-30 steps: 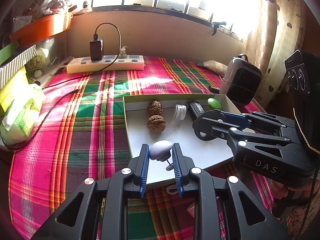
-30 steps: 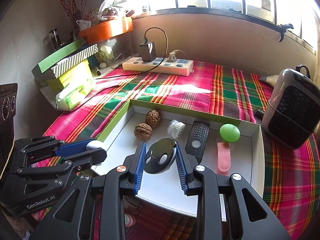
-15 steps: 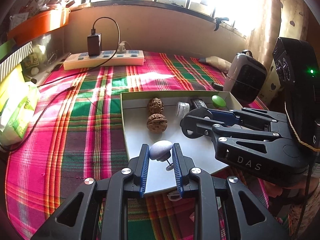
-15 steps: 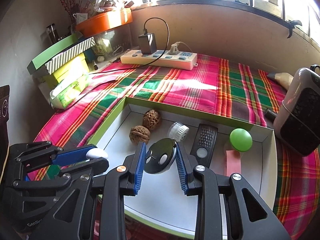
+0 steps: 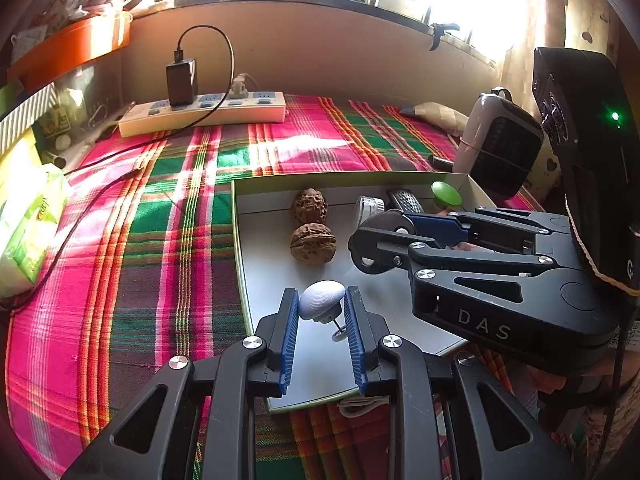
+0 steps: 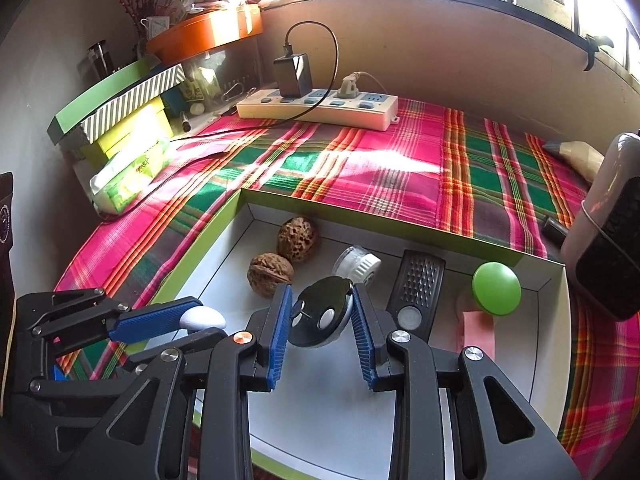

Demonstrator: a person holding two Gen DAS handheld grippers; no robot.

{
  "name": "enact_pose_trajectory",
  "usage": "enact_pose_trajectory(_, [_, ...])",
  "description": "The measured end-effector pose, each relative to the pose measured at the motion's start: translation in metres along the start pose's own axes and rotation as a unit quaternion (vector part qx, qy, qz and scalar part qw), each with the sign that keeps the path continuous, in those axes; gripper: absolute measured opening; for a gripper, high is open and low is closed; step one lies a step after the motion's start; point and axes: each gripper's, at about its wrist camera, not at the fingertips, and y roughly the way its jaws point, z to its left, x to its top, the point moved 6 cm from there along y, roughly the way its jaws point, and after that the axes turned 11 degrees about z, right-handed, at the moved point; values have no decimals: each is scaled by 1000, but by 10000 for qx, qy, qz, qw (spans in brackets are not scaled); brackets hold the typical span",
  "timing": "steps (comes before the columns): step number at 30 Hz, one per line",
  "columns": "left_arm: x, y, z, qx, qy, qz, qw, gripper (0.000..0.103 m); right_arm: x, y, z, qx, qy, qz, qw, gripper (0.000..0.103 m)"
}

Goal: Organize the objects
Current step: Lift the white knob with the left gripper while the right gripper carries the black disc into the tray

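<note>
left gripper (image 5: 322, 312) is clamped on a pale egg-shaped knob (image 5: 322, 299) with a thin metal pin beneath it, held above the near part of the shallow white tray (image 6: 548, 360). right gripper (image 6: 322, 312) is clamped on a round black key fob (image 6: 322, 312) over the tray's middle. lying in the tray: two walnuts (image 6: 280, 256) touching each other, a white ridged cap (image 6: 357, 265), a black remote (image 6: 416, 292), a green ball (image 6: 496, 288) and a pink strip (image 6: 478, 330). tray sits on the plaid cloth (image 5: 132, 272).
</note>
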Motion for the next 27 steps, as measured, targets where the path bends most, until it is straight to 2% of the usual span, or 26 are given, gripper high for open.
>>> enact_pose_trajectory(27, [3, 5, -3, 42, 79, 28, 10000, 22, 0, 8, -5, 37, 117, 63, 9999, 32])
